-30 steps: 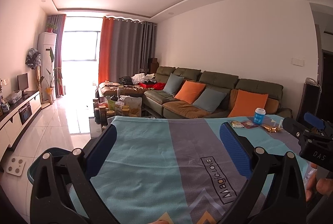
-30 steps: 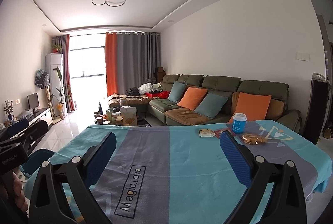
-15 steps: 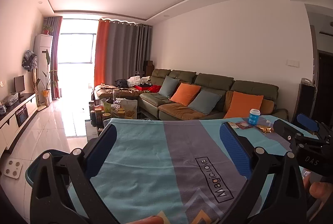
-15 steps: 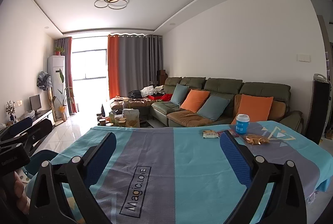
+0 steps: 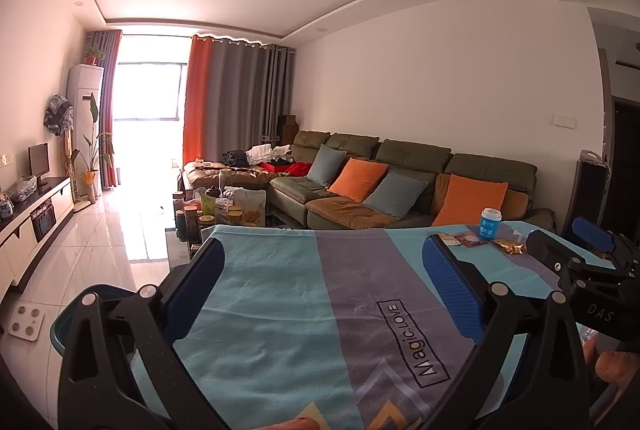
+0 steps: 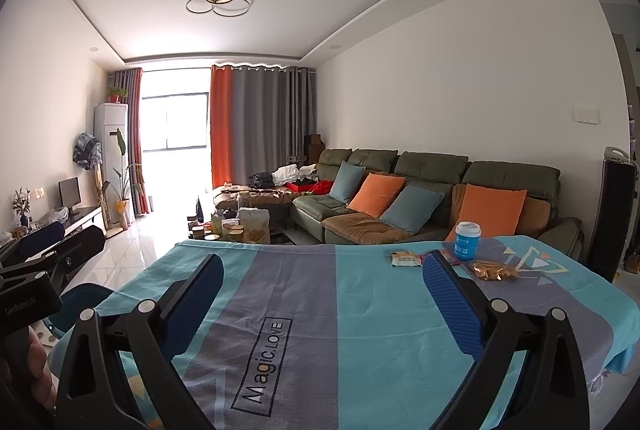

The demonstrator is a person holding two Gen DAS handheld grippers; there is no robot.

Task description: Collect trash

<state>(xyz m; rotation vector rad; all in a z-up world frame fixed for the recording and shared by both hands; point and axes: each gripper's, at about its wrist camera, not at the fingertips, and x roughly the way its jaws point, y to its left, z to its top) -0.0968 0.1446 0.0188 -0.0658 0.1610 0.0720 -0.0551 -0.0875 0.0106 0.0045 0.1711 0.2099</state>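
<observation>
Both grippers hover level over the near edge of the table [image 6: 360,330], aimed across it, likely so the person can survey the litter before reaching. The left gripper [image 5: 324,266] has its jaws spread wide with nothing between them; the right gripper [image 6: 324,270] is equally wide and empty.

The trash sits in one cluster at the far right of the cloth, about one o'clock from the right gripper: one blue cup [image 6: 467,235], one pale wrapper [image 6: 406,258], one red wrapper [image 6: 451,257] partly hidden by the jaw, one gold wrapper [image 6: 494,270]. That makes four pieces, all untouched.

A bin [image 5: 80,310] stands on the floor at eight o'clock from the left gripper, probably the drop point.
</observation>
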